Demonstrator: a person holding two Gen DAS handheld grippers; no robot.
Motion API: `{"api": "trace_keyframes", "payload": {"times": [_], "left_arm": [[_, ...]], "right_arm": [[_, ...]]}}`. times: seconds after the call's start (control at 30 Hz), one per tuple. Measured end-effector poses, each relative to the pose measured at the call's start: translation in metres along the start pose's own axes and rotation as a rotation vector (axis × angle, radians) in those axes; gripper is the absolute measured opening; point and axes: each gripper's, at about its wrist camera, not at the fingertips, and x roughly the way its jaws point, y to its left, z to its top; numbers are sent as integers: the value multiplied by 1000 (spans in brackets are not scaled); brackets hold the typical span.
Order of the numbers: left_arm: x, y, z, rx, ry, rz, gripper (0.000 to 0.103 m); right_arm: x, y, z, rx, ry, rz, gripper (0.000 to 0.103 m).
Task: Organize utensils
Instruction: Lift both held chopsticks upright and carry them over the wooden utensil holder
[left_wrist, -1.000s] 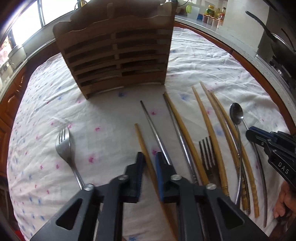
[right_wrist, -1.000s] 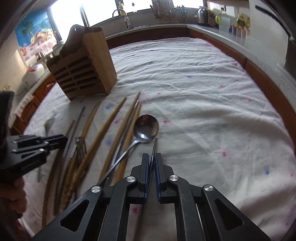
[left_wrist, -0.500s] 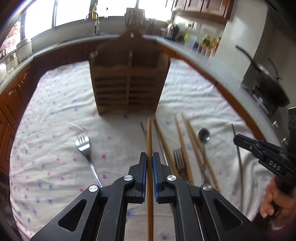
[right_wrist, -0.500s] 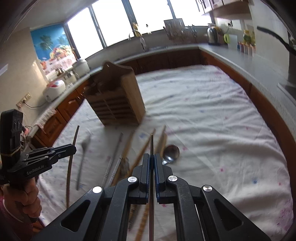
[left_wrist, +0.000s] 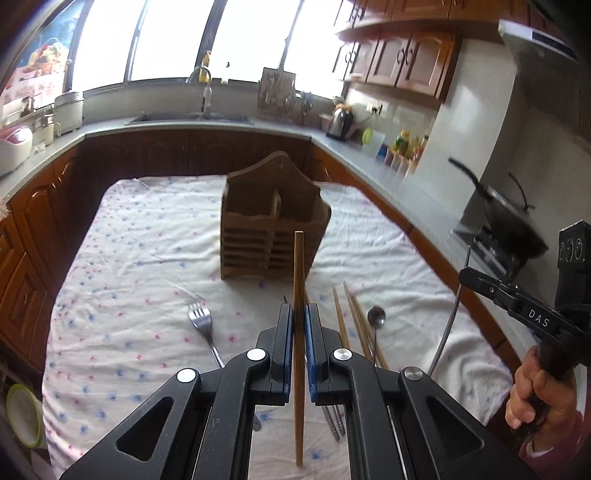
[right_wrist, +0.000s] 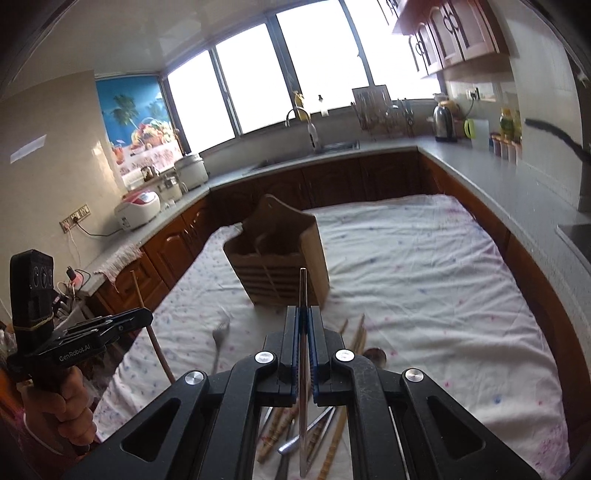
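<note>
Above the cloth-covered bench (left_wrist: 155, 236) we hold two sticks clear of the pile: our left gripper (left_wrist: 299, 347) pinches a wooden chopstick (left_wrist: 298, 266), our right gripper (right_wrist: 303, 350) a thin metal chopstick (right_wrist: 303, 295), both short of the wooden holder (left_wrist: 271, 225). Each pinch is narrow and sits low on a long stick, so a stick could pivot and catch the holder's rim. Only the left view shows the divider between the holder's compartments; only the right shows the tangle of utensils (right_wrist: 295, 428) below.
</note>
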Motion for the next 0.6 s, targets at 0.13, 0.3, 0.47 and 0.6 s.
{"api": "trace_keyframes", "payload": {"times": [0.13,0.3,0.47,0.6], "left_arm": [[-11,4,0,-14,-34,3,4],[-17,8,0,-33,-58,13,4],[-18,12,7,-49,-76,10,4],[-17,17,15,-66,-106,0,4]], "right_arm": [[-2,4,5,-4,-16,8,4],[0,6,10,-5,-23,15,4],[2,4,14,10,-43,27,4],[5,5,23,16,-74,31,4]]}}
